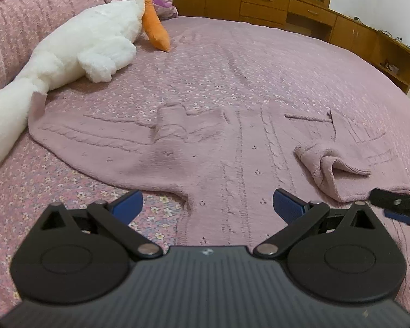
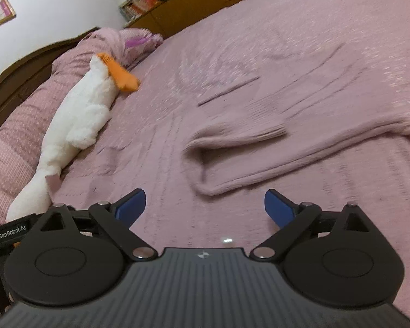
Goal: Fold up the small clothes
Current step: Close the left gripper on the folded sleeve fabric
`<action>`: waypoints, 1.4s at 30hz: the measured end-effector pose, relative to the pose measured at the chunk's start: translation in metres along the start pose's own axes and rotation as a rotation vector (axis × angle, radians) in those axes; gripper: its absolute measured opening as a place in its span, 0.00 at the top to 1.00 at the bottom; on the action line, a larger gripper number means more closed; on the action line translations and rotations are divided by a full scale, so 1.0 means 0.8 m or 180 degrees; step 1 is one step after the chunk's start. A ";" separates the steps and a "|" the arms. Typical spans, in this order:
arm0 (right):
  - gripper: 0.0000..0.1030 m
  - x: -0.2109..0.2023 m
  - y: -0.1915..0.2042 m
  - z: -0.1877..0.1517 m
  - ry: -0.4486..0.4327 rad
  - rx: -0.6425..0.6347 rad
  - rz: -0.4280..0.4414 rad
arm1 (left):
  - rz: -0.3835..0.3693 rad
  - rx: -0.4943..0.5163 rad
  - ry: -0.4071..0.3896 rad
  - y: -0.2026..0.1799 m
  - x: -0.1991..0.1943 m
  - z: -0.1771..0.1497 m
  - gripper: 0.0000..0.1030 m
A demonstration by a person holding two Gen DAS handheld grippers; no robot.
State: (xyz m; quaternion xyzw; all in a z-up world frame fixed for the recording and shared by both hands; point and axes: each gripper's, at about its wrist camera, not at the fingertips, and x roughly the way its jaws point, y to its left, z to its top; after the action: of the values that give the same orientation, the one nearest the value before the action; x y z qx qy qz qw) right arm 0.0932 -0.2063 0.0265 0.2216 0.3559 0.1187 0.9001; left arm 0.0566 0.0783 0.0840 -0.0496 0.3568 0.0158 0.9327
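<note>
1. Bedroom scene: a bed (image 1: 259, 54) under a pink floral quilt filled both views, with wooden cabinets (image 1: 259, 0) along the far wall and a white plush goose (image 1: 76, 46) lying toward the headboard.

2. On the quilt lay a pink knitted sweater (image 1: 232, 150), spread mostly flat and nearly the same colour as the bedding. One sleeve (image 1: 95, 134) reached out toward the goose; the other sleeve (image 2: 259, 147) was already turned in across the body, its ribbed cuff lying on top.

3. I had the left gripper (image 1: 207, 205) hovering near the sweater's closest edge, fingers spread wide and holding nothing.

4. My right gripper (image 2: 205, 205) hung over the folded sleeve, fingers likewise spread and empty. That view was smeared, so I could not read the finer creases.

5. My judgement was that the fold stood at the sleeve stage, with one side in and one side out.

6. The next move seemed to call for pinching the outstretched sleeve near its cuff, close to the goose, and carrying it across the body without dragging the whole sweater or snagging the quilt beneath.
</note>
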 end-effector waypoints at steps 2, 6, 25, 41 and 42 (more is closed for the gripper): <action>0.05 -0.013 -0.013 0.005 -0.0129 -0.0008 -0.0084 | 0.0000 0.0023 0.0013 -0.005 0.002 0.001 0.00; 0.05 -0.033 -0.039 0.022 -0.0381 -0.0016 -0.0243 | -0.0015 0.0101 0.0069 -0.021 0.005 0.006 0.00; 0.04 0.009 -0.160 0.091 -0.0766 -0.0026 -0.1034 | -0.0450 0.0905 0.0036 -0.193 0.073 0.026 0.00; 0.04 0.028 -0.164 0.104 -0.0392 0.0073 -0.0986 | -0.0402 0.1441 0.0176 -0.270 0.168 0.011 0.00; 0.04 0.029 -0.165 0.106 -0.0385 0.0090 -0.0991 | -0.0413 0.1420 0.0155 -0.269 0.168 0.012 0.00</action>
State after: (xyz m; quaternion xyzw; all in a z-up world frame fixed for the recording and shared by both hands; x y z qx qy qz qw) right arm 0.1761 -0.3399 0.0036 0.1832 0.3327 -0.0407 0.9242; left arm 0.1770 -0.1357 0.0186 0.1346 0.3699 -0.1247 0.9108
